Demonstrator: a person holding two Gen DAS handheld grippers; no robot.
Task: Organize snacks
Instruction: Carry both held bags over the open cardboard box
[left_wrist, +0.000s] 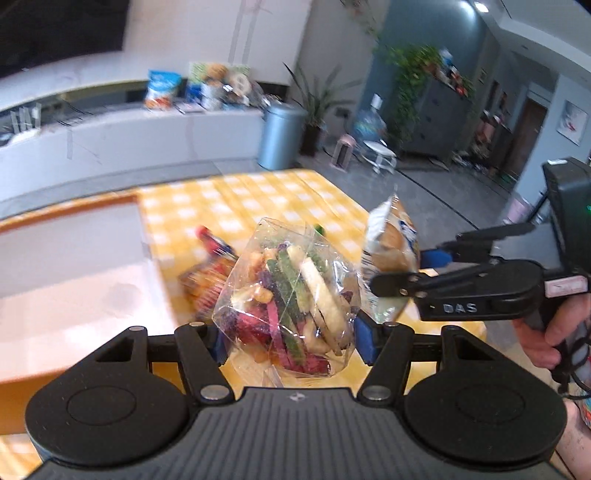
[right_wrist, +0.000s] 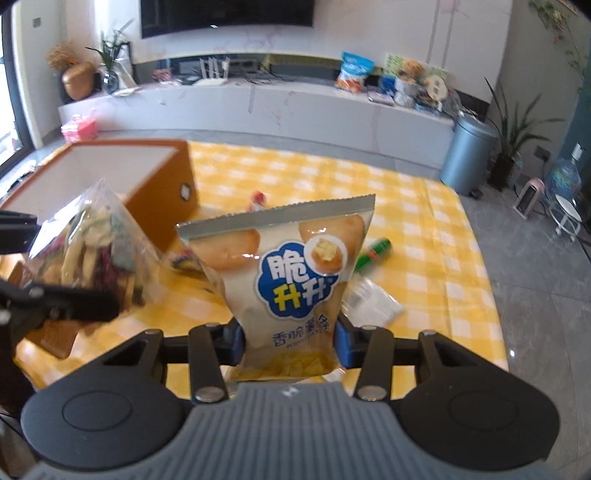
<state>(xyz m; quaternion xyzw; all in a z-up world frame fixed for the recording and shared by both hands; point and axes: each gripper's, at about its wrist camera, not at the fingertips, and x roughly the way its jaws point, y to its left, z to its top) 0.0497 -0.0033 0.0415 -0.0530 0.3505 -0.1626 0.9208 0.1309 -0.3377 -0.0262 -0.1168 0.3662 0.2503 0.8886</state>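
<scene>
Black linkage plates and ribbed grey housing closest to the lens in both wrist views. Left gripper clamped on a clear bag of veggie chips, blue pads pressing its two sides at a moderate spread, bag lifted clear of the yellow checked tablecloth. Left of those fingers, an orange-walled box with a pale inside, sitting on the cloth. Just beyond the left finger, a blurred red and orange snack pack lying flat. Right of the fingers, the right gripper reaching in from the side, a hand wrapped round its handle.

Over to the right wrist view: right gripper closed on a crisp packet, pads squeezing its lower part, jaws roughly half spread, packet upright and off the cloth. Left of those fingers, the veggie chips again, held up beside the orange box. Beyond the packet top, a small red and white snack on the cloth. Just right of the fingers, a green stick pack and a white sachet, both lying flat.

Further back, a long white marble counter loaded with more snack bags, a dark screen above, a grey bin and potted plants on a grey tiled floor at far right.
</scene>
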